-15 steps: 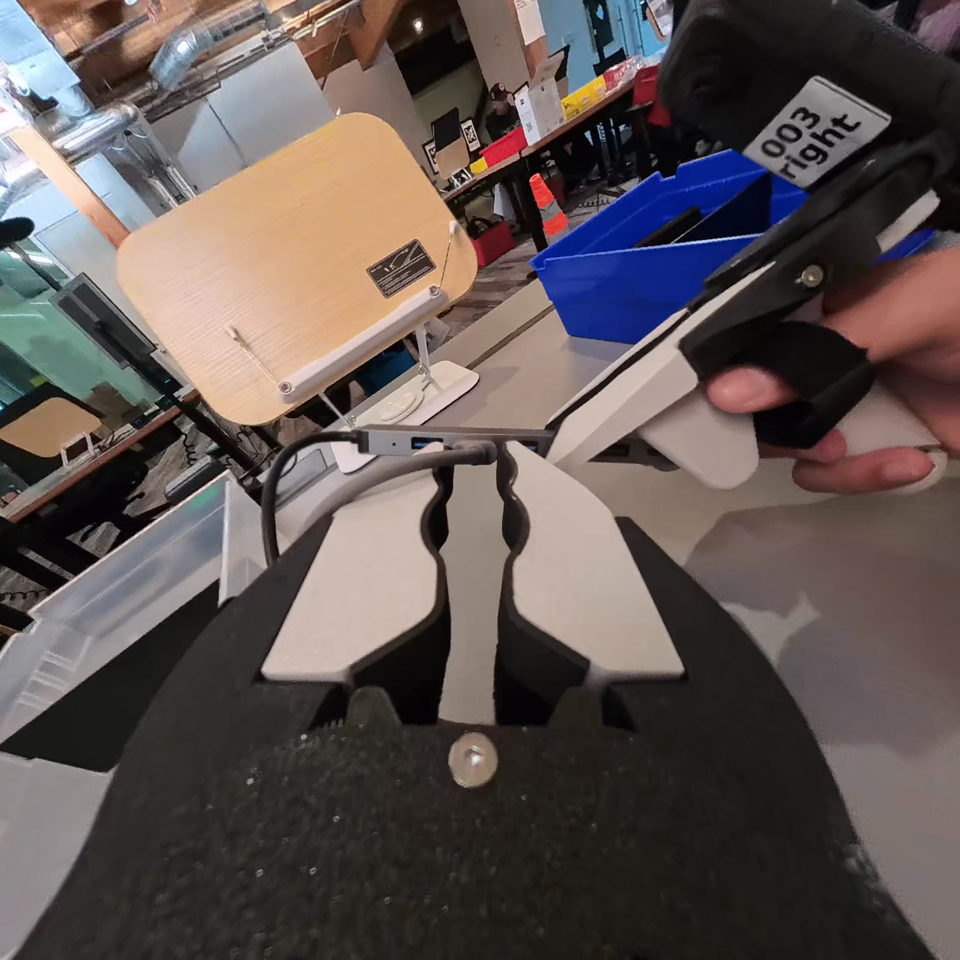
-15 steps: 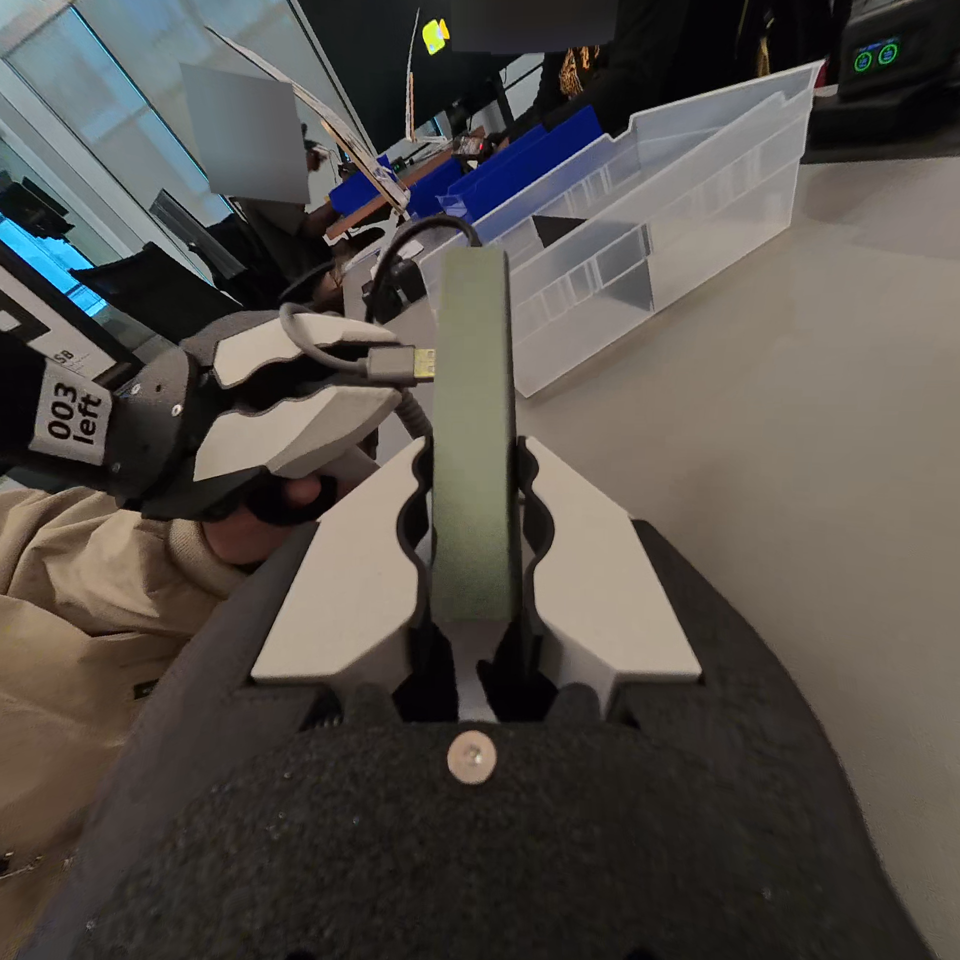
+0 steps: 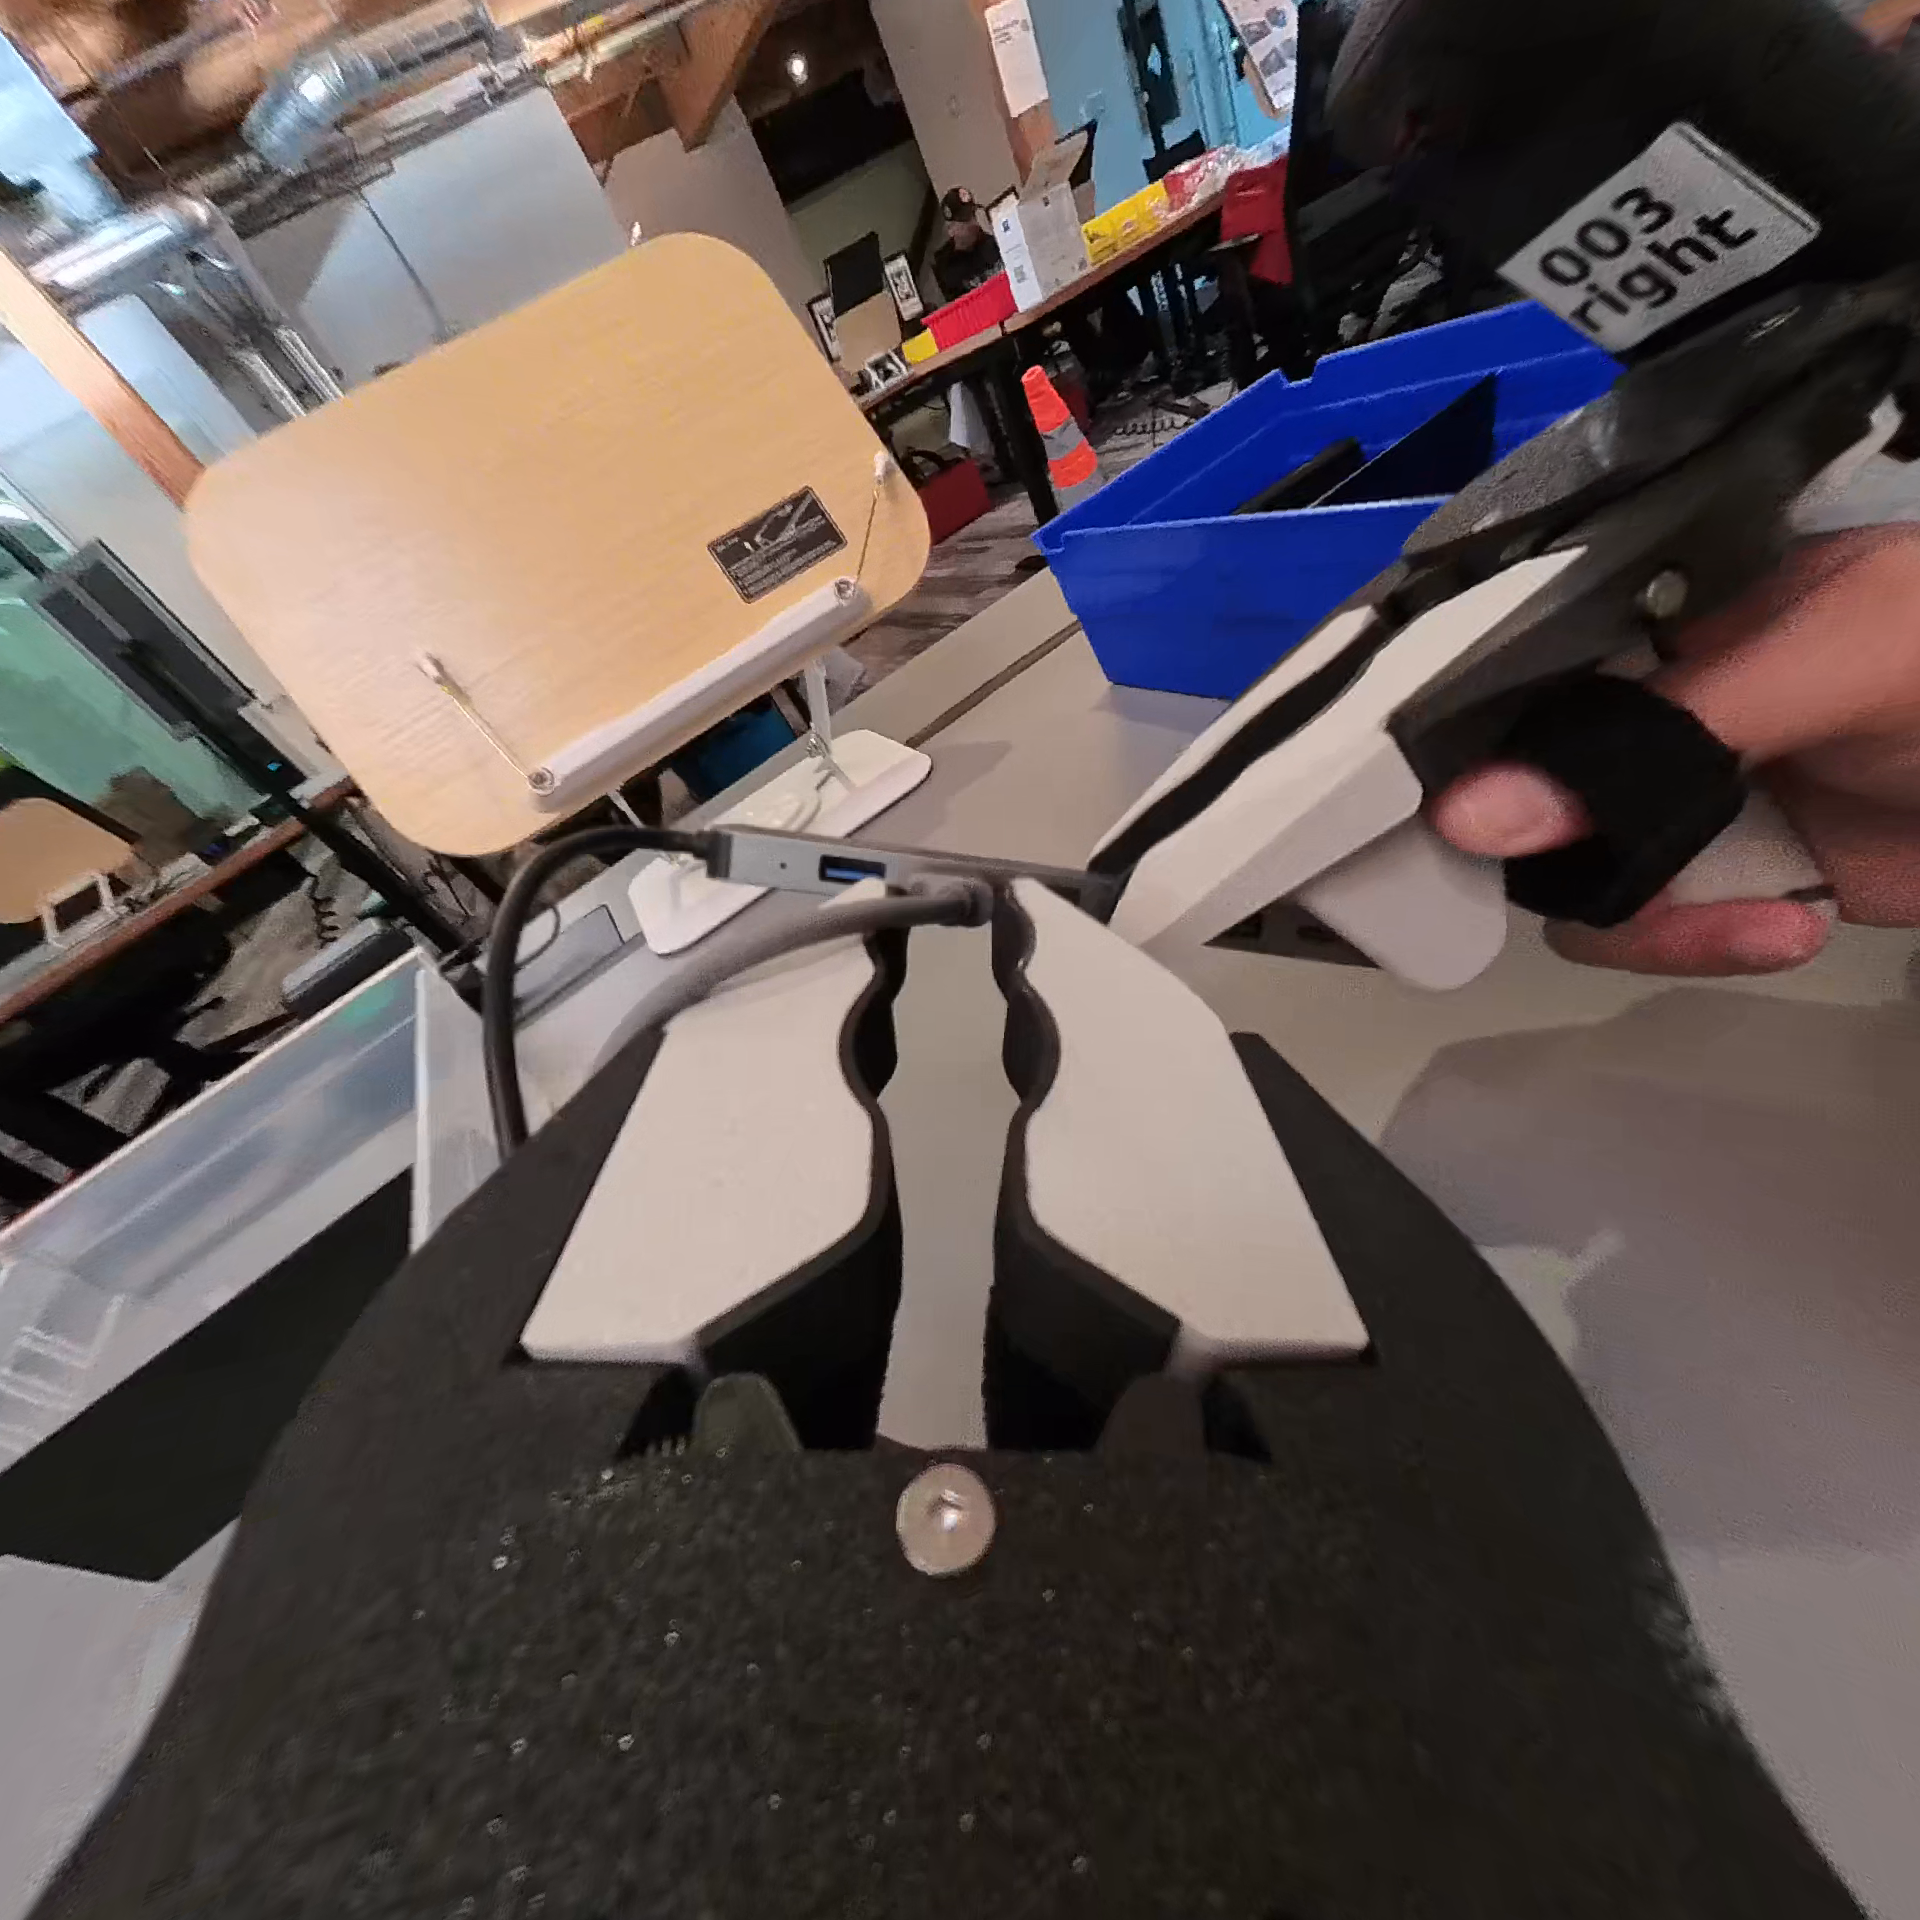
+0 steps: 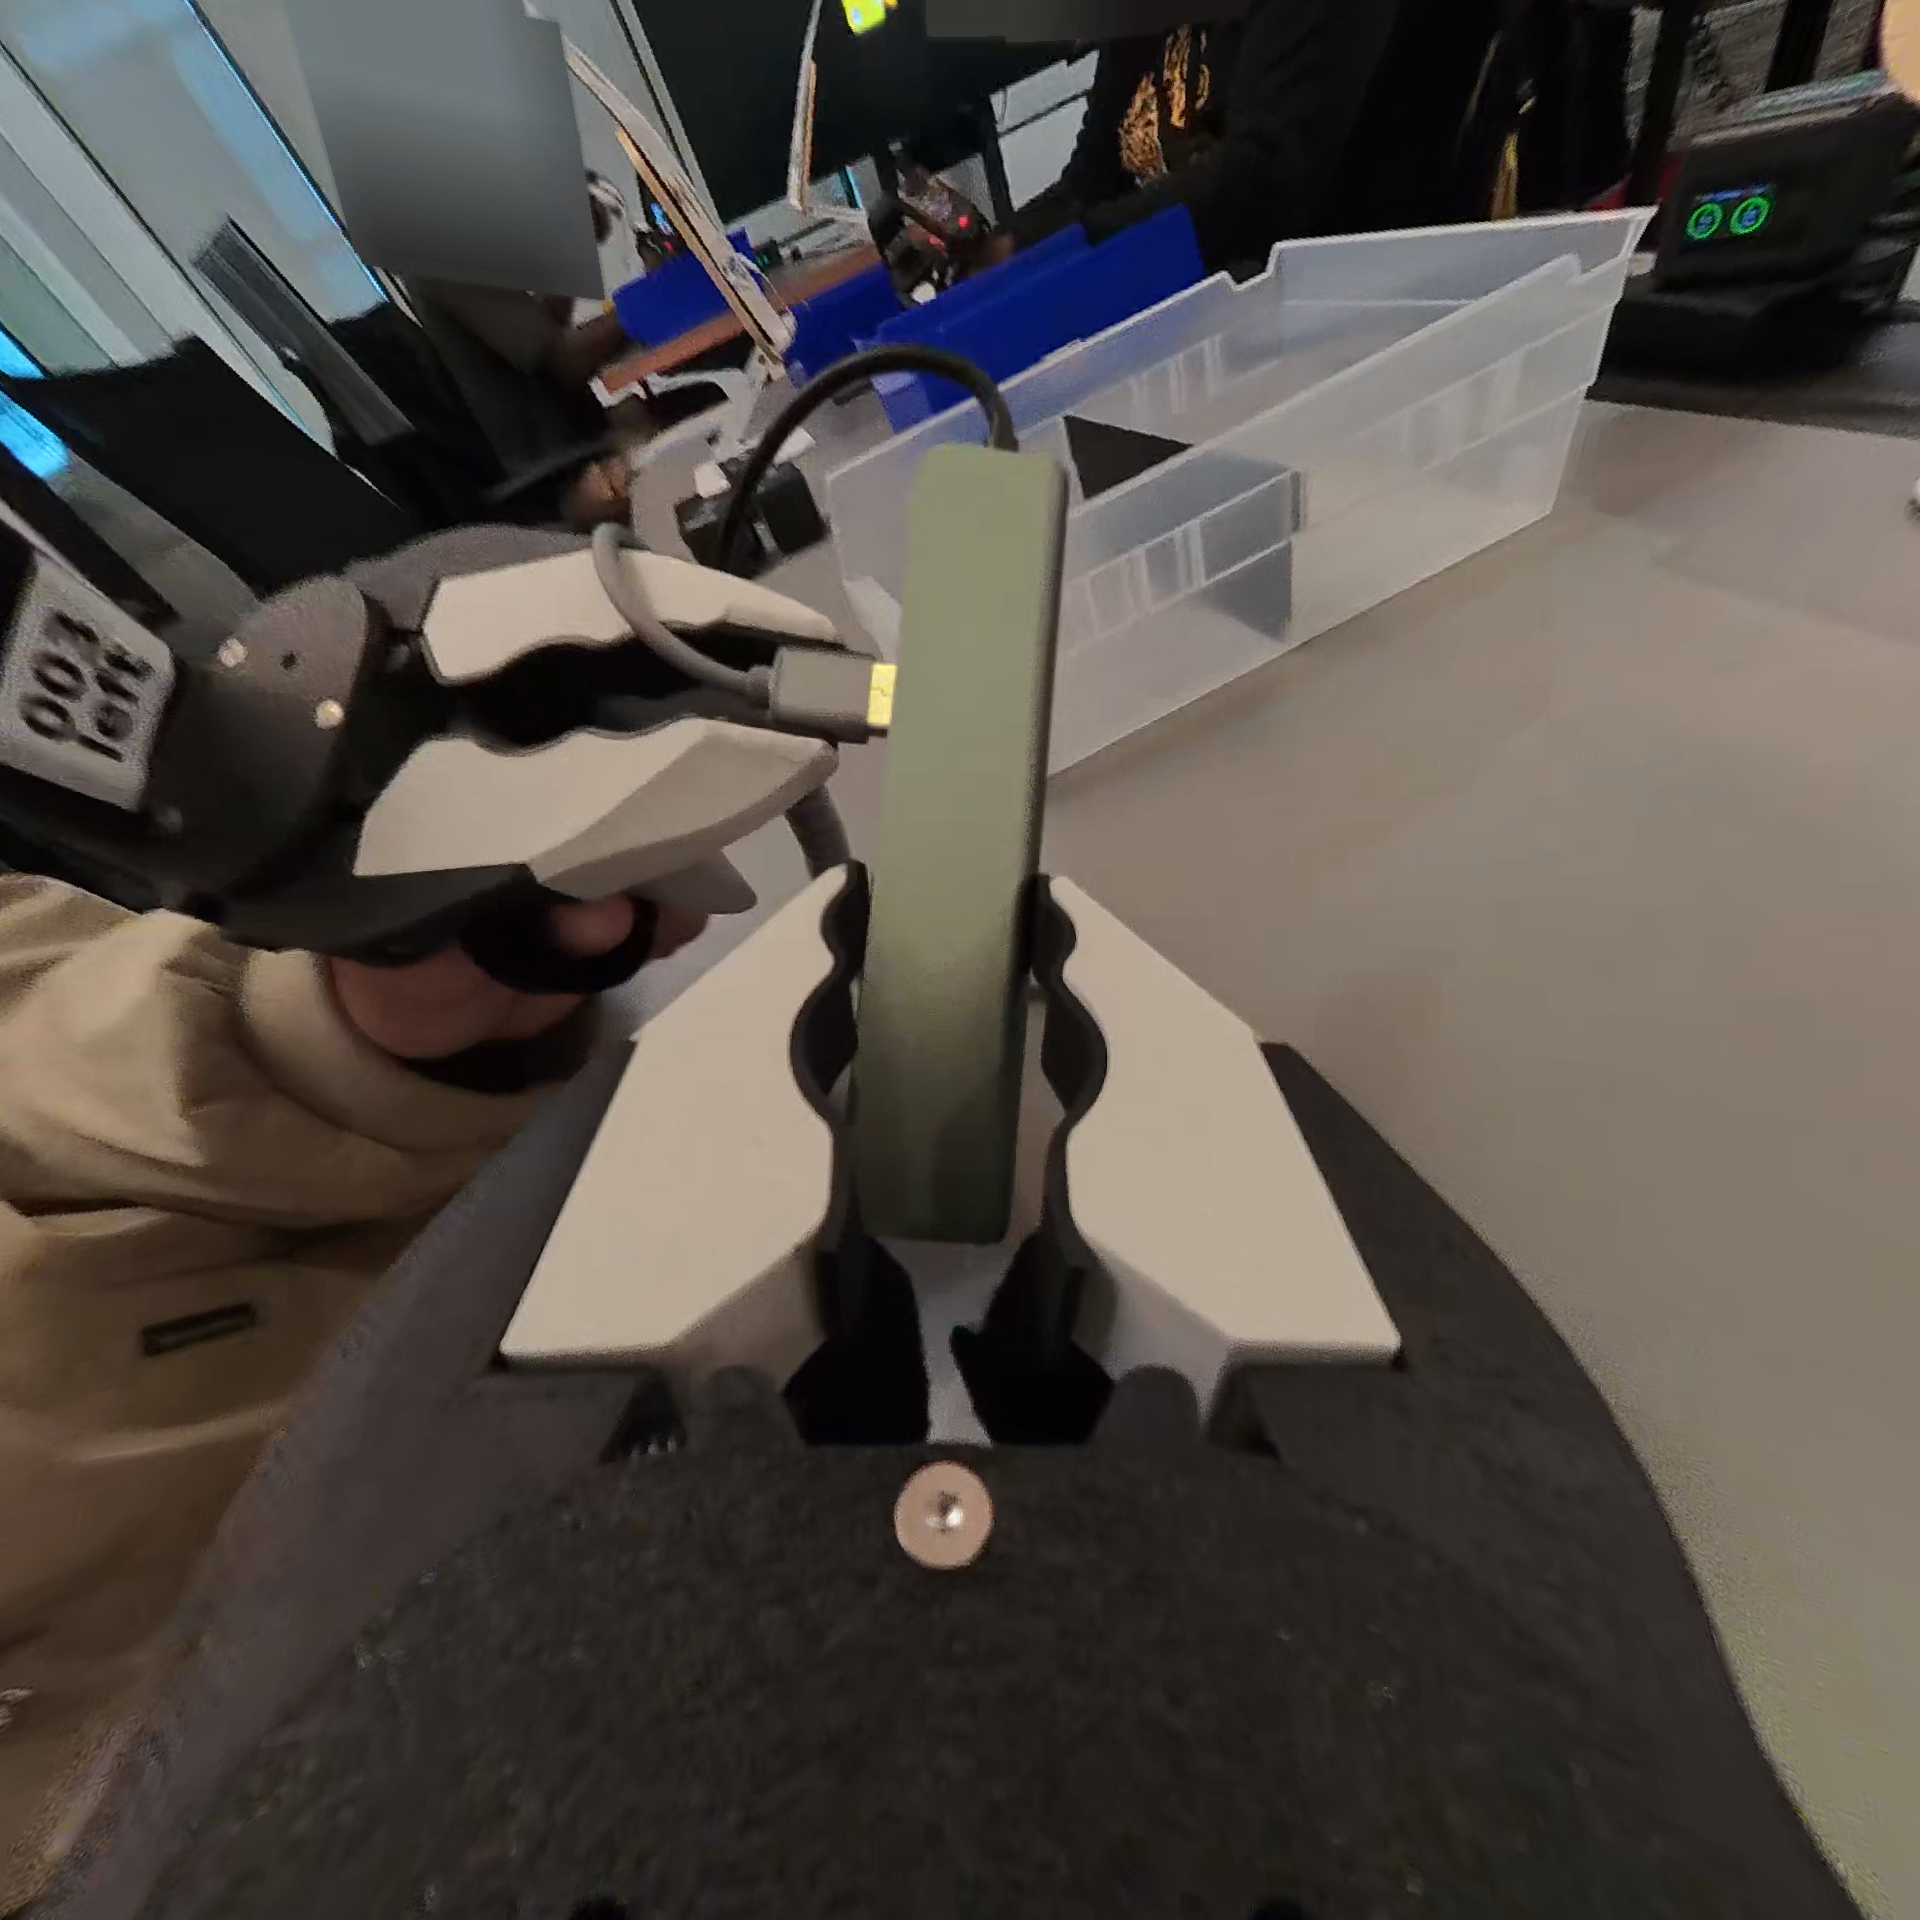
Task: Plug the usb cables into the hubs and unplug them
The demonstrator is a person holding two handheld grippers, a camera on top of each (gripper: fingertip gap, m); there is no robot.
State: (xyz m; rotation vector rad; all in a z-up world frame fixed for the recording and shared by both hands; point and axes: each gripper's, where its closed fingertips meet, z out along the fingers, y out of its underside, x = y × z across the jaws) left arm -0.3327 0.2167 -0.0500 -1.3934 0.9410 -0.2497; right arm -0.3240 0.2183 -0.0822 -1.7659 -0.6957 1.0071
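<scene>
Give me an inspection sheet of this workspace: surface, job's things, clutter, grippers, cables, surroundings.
Surface: grey table, bare where visible.
Job's things: grey hub held off the table; USB plug at the hub's side, its metal tip still showing, so not fully seated; one blue port free.
Clutter: clear bin and blue bin on the table; wooden book stand behind the hub.
Grippers: right gripper shut on the hub; left gripper shut on the USB plug.
Cables: grey cable loops back from the plug; the hub's own black lead curves down.
Surroundings: workshop with other tables, an orange cone, people in the background.
</scene>
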